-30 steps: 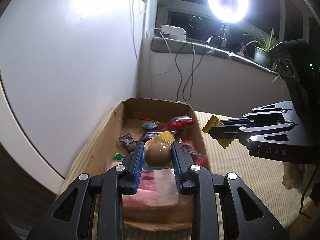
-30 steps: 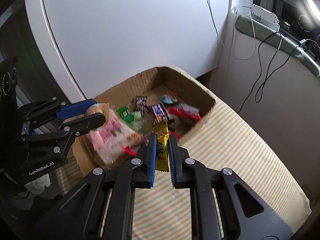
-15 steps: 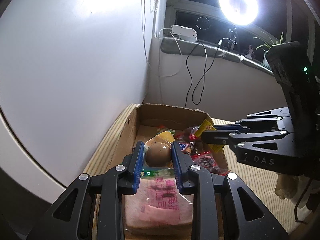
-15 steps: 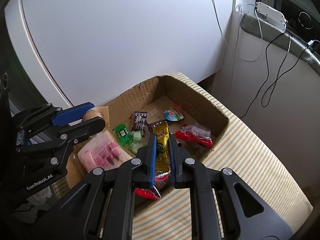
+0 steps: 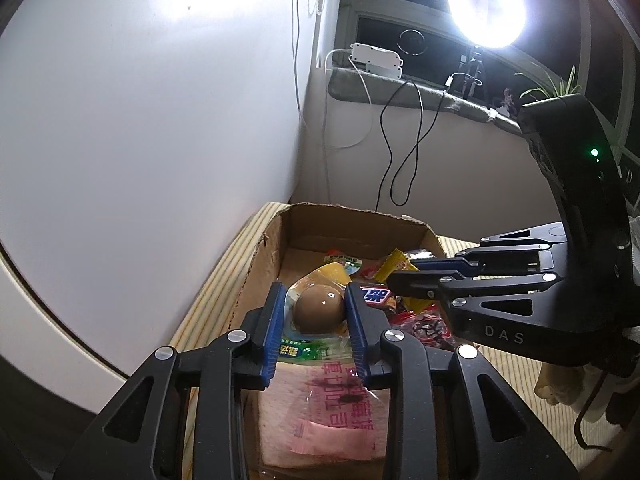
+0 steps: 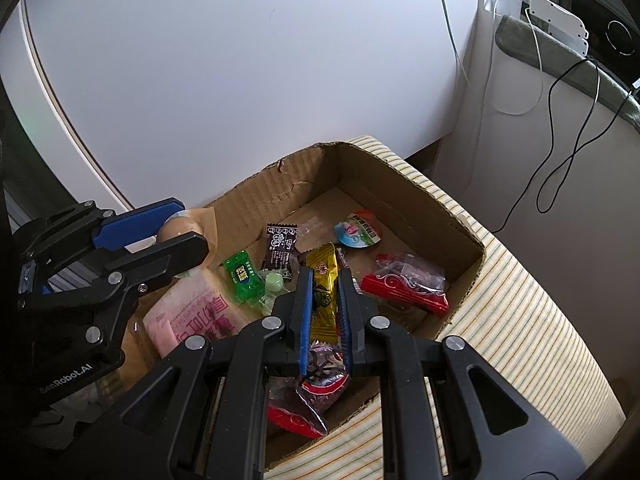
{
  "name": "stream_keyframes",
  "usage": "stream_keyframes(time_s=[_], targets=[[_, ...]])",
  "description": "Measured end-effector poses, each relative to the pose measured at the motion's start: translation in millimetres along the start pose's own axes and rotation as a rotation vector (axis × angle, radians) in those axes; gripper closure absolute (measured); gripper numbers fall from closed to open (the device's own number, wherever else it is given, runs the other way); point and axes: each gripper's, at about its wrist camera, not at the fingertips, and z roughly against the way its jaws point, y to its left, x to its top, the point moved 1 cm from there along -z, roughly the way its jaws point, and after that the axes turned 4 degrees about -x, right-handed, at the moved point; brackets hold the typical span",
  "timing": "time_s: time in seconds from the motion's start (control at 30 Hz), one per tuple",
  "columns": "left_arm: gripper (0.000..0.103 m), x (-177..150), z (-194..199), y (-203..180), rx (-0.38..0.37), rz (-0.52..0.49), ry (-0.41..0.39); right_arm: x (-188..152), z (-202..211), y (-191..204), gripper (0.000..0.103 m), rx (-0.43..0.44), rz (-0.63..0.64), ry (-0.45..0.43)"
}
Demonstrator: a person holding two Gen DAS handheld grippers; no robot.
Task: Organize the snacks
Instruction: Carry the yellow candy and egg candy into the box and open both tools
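Brown and glossy, a packaged egg [image 5: 319, 309] in clear wrap is clamped between the blue pads of the left tool [image 5: 316, 312], held over the cardboard box [image 5: 280, 240] above a pink packet [image 5: 336, 416]. The right tool [image 6: 323, 304] is clamped on a slim yellow sachet [image 6: 322, 292] with a dark emblem, hanging over the same box on the striped worktop [image 6: 512, 320]. Only the right wrist view shows the box floor, with a green candy [image 6: 243, 276], a black sachet [image 6: 281, 246], a round jelly cup [image 6: 357, 232] and red-edged bags [image 6: 406, 282]; only the left wrist view shows the bright ring light [image 5: 486, 8].
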Motion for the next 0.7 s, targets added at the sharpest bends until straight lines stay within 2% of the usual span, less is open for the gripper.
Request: stream_keyframes(time_s=[0.3,0.37,0.43,0.6,0.7], targets=[[0.073,-0.8,-0.4,0.0,0.004,0.005,0.002,0.1,0.7,-0.6,0.088,-0.014,-0.005,-0.004],[0.073,-1.0,0.0,-0.1,0.004,0.006,0.001,-0.5,2.4,-0.7,0.075,-0.02,-0.005,-0.008],[0.073,-1.5,0.3,-0.2,0.004,0.004,0.001,-1.3,5.8,-1.3,0.067,-0.024,-0.008,-0.018],[0.073,-2.1,3.0,-0.8,0.008,0.004,-0.002,-2.4,14.9,-3.6,0.058,-0.035,-0.014,-0.038],[0.07,-1.7,8.5,-1.1,0.011,0.0,-0.012,-4.0,21.5,-5.8,0.044,-0.045,-0.015,-0.051]])
